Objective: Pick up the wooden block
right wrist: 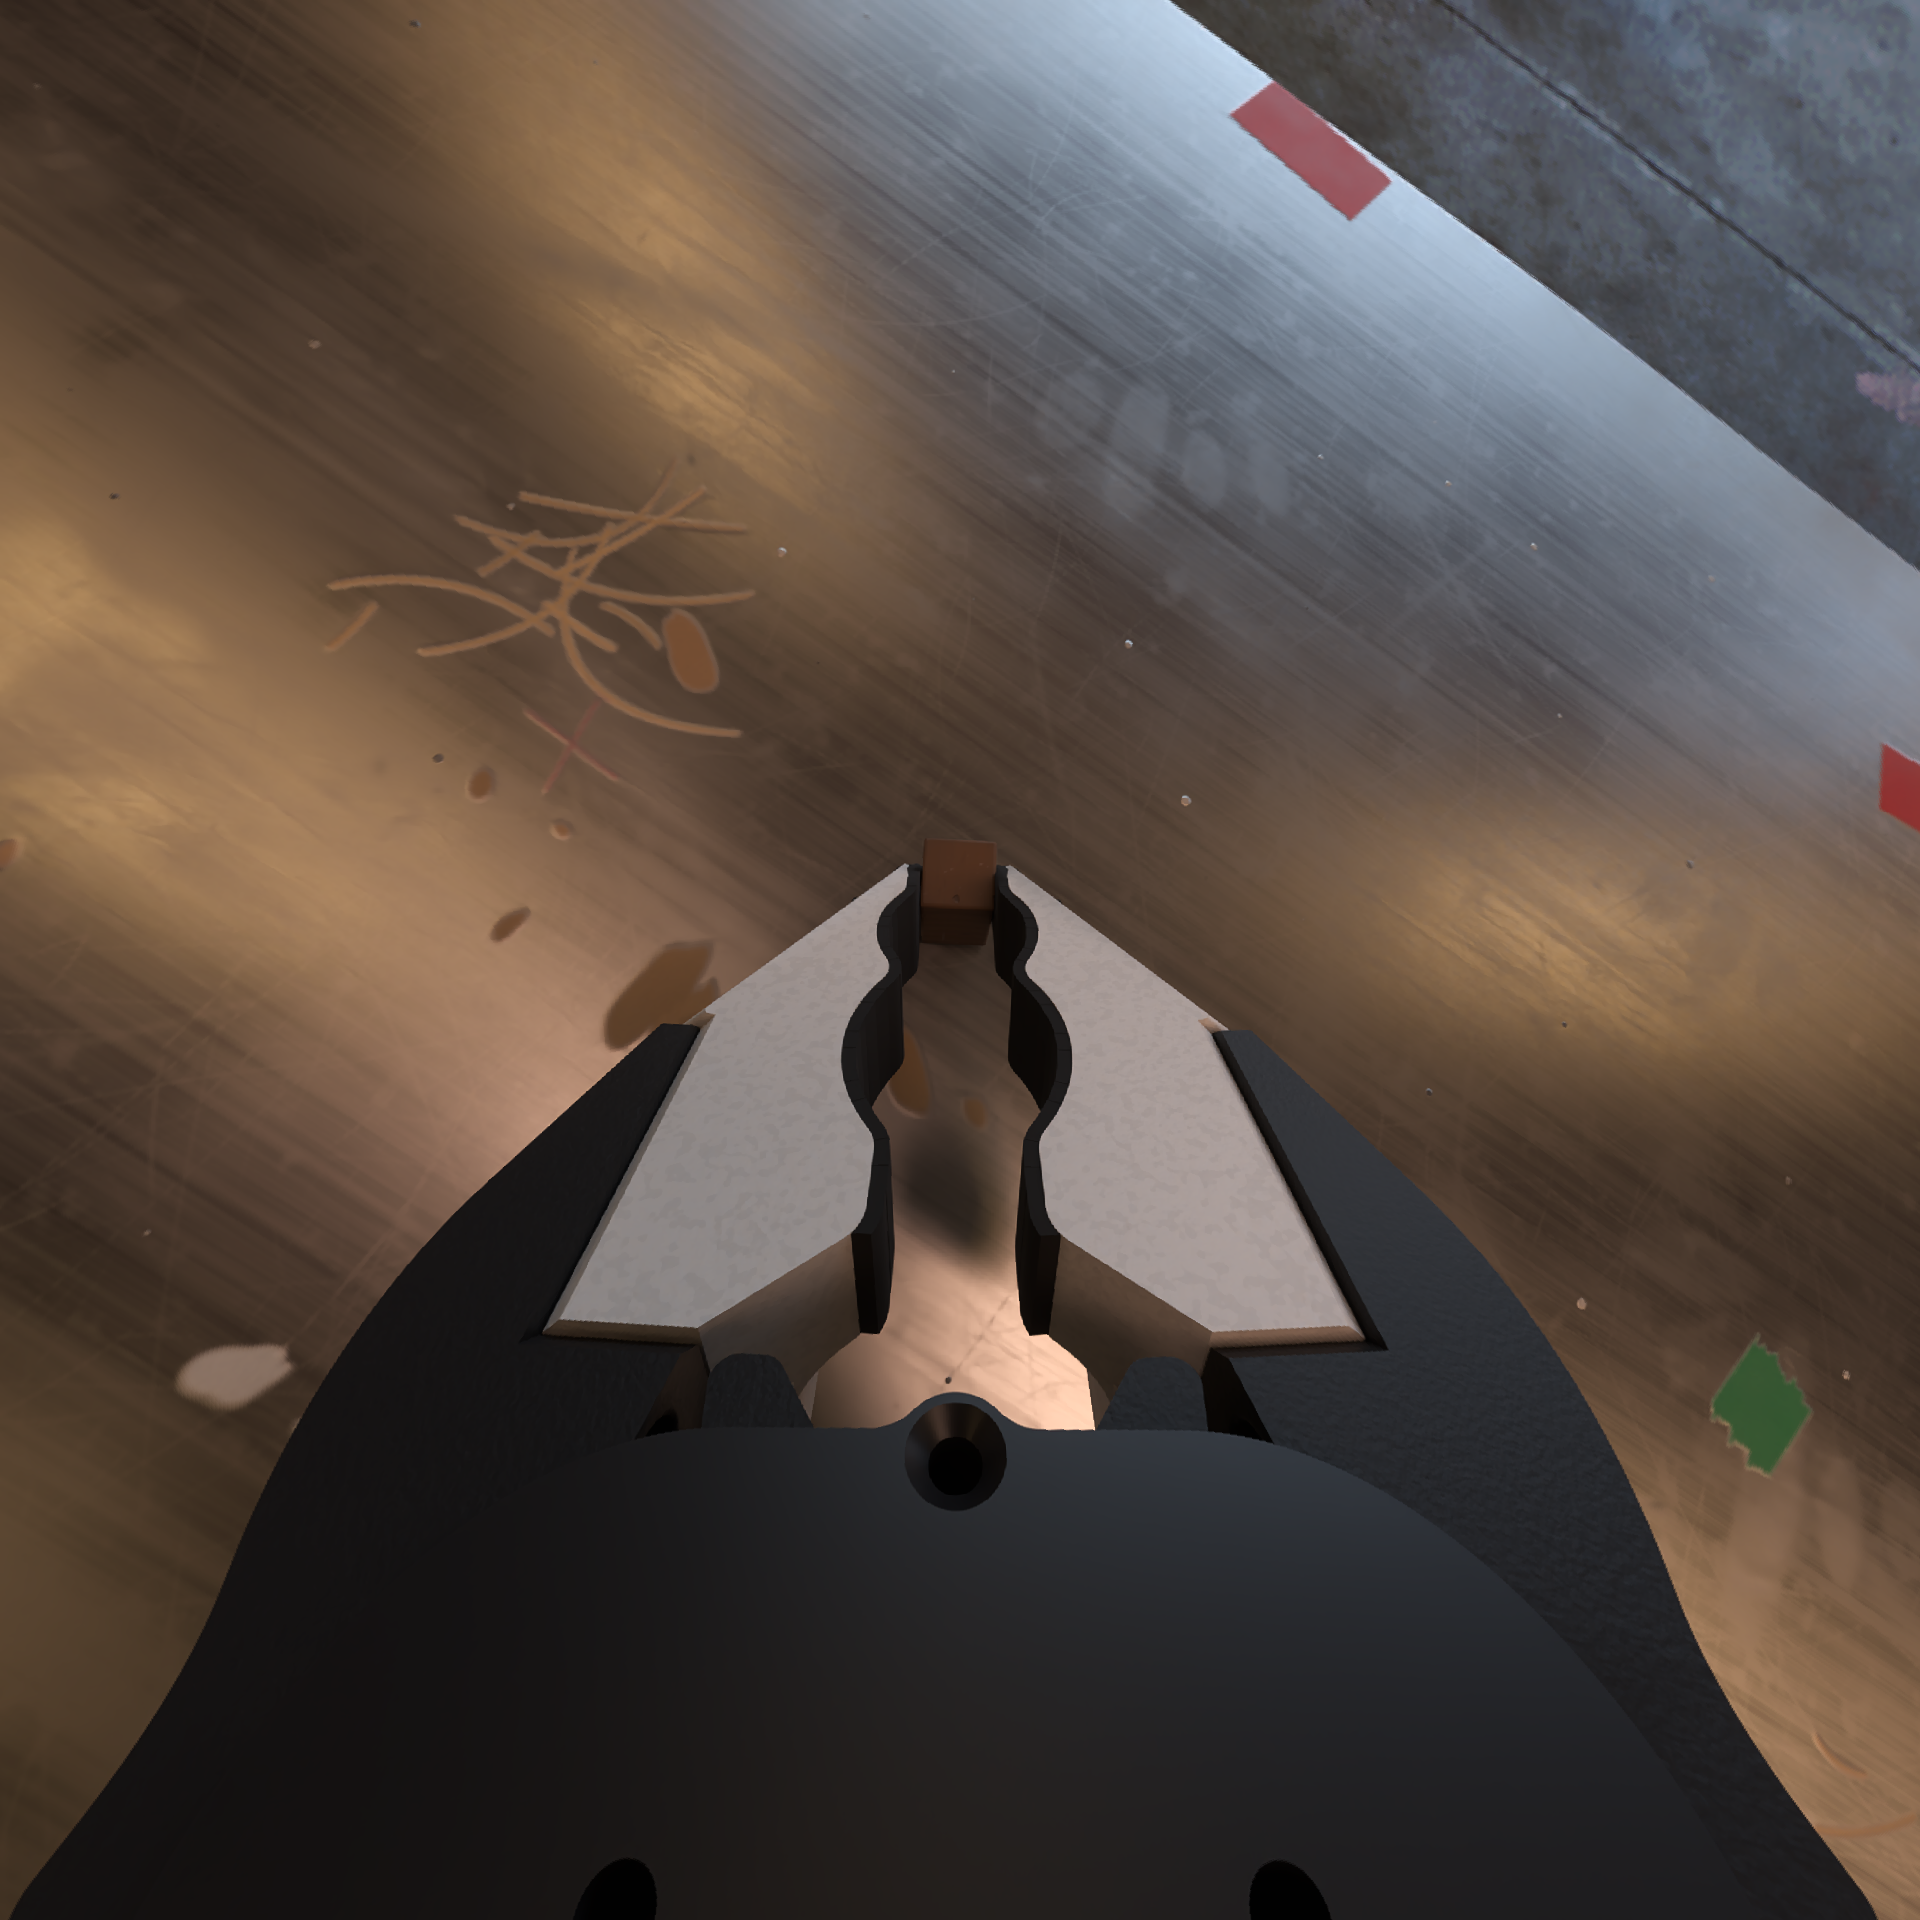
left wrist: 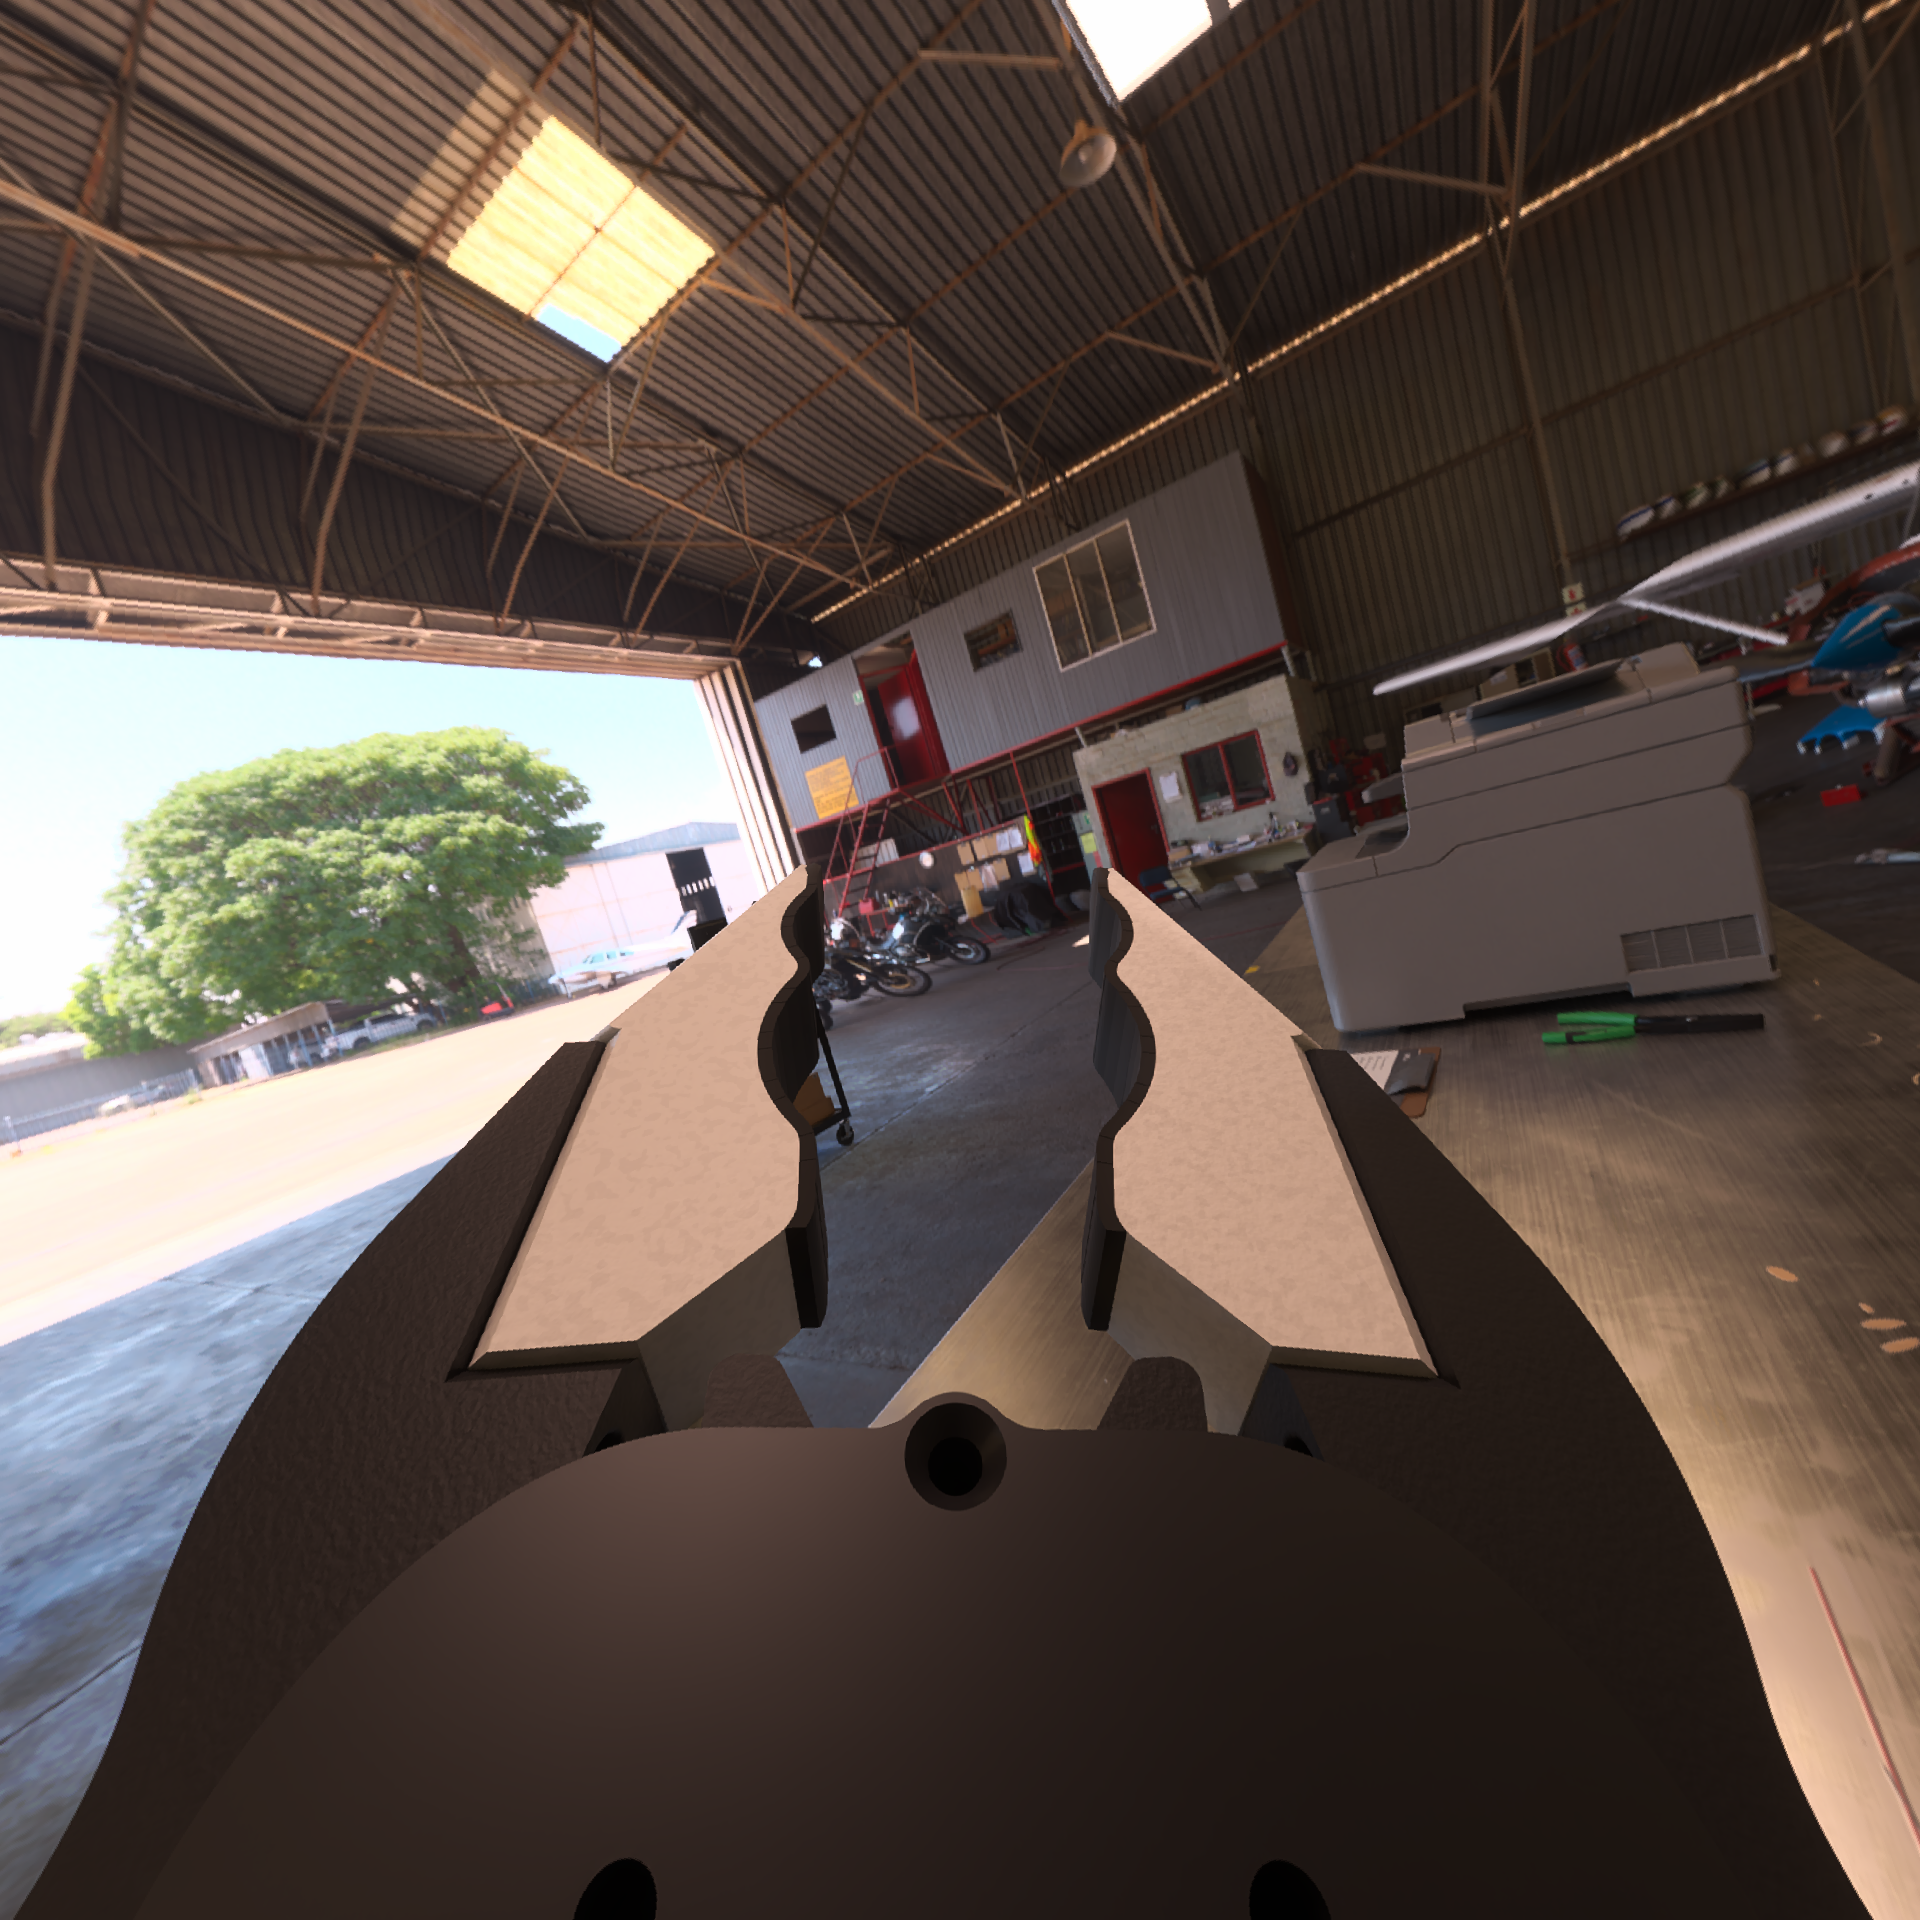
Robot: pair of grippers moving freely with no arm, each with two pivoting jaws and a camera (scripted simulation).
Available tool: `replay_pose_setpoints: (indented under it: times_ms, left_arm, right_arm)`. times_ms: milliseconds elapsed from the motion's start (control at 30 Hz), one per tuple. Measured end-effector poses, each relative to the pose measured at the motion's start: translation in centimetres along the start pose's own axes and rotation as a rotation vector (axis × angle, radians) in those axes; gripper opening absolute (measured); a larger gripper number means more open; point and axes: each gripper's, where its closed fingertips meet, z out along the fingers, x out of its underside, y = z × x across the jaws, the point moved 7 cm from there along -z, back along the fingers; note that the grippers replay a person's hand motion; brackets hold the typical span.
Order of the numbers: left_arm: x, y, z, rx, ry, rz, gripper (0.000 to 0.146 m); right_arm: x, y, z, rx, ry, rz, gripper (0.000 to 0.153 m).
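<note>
Filling the lower half of each wrist view, the gripper bodies hid whatever lay beneath them. The table [right wrist: 1299,540], scratched metal, ran to an edge at upper right in the right wrist view, with floor [right wrist: 1714,156] beyond and broad bare surface to the left. In the left wrist view a printer [left wrist: 1558,842] stood well ahead to the right, cut by no edge, with green markers [left wrist: 1652,1027] just before it. The left gripper [left wrist: 951,904] was spread wide with nothing between its fingers. The right gripper [right wrist: 956,899] was narrowed onto the block [right wrist: 958,902], which sat between its fingertips; whether it was touching the table could not be told.
</note>
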Motion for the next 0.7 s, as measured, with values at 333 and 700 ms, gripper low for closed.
replay_pose_setpoints:
  times_ms: [333, 700]
  left_arm:
    - [1.5, -0.8, 1.3, -0.020, 0.129, 0.089, 0.052]
    - [9.1, -4.1, 6.7, -0.062, 0.584, 0.562, 0.051]
  right_arm:
    - [5.5, 1.2, -7.9, -0.127, -0.015, -0.131, 0.013]
    - [15.3, -3.3, -17.5, -0.103, -0.081, -0.141, 0.013]
